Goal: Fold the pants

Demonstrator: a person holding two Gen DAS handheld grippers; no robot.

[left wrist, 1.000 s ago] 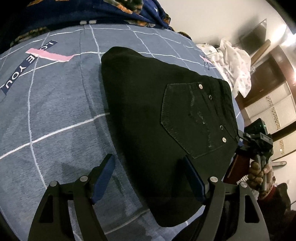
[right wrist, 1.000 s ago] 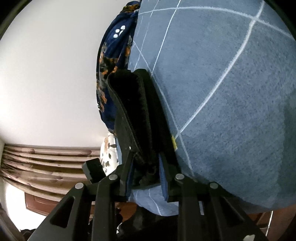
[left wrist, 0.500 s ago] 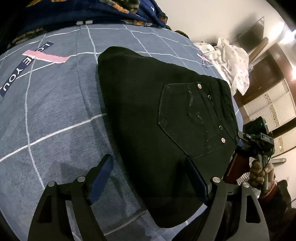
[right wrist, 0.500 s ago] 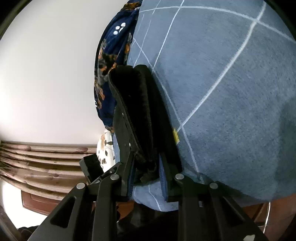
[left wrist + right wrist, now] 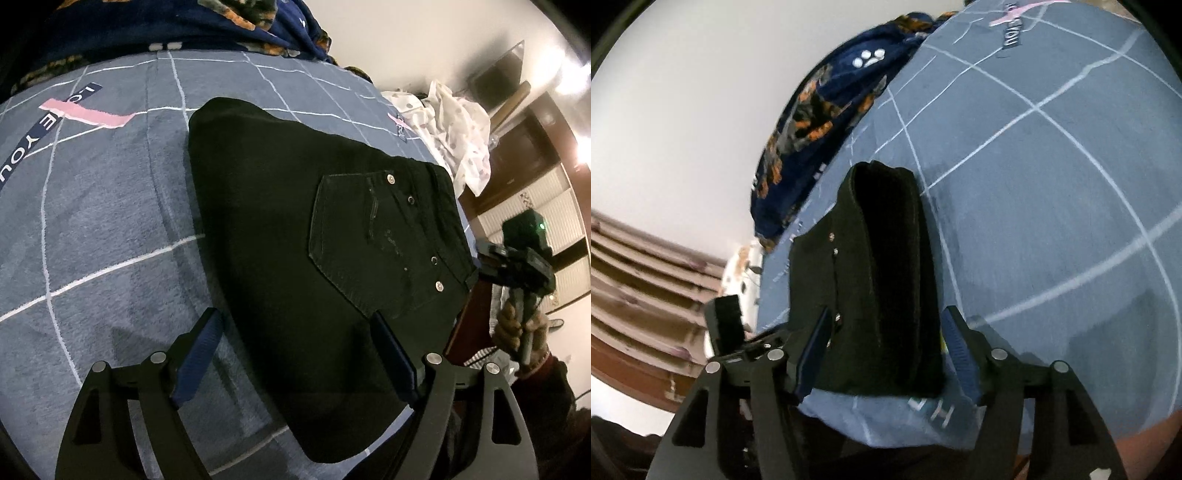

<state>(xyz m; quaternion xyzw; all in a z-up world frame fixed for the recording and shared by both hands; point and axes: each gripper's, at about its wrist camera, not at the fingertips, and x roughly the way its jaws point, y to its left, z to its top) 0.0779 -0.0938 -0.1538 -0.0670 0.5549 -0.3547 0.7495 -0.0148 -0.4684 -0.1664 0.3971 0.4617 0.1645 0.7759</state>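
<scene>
Right gripper (image 5: 884,350) jaws have just been opening off the waistband end of the folded black jeans (image 5: 314,258); pads now apart, stack between them, contact unclear through blur. Left gripper (image 5: 295,362) spread wide, straddling the jeans' near edge, not pinching. Jeans lie flat on the grey checked bedsheet (image 5: 92,221); near corner hidden under gripper frame

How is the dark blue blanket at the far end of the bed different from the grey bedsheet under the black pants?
The blanket is dark blue with orange patches; the bedsheet is grey with thin white grid lines. The blanket lies bunched in a heap; the bedsheet is spread flat. The black pants rest on the bedsheet, not on the blanket. Both are bedding on the same bed.
</scene>
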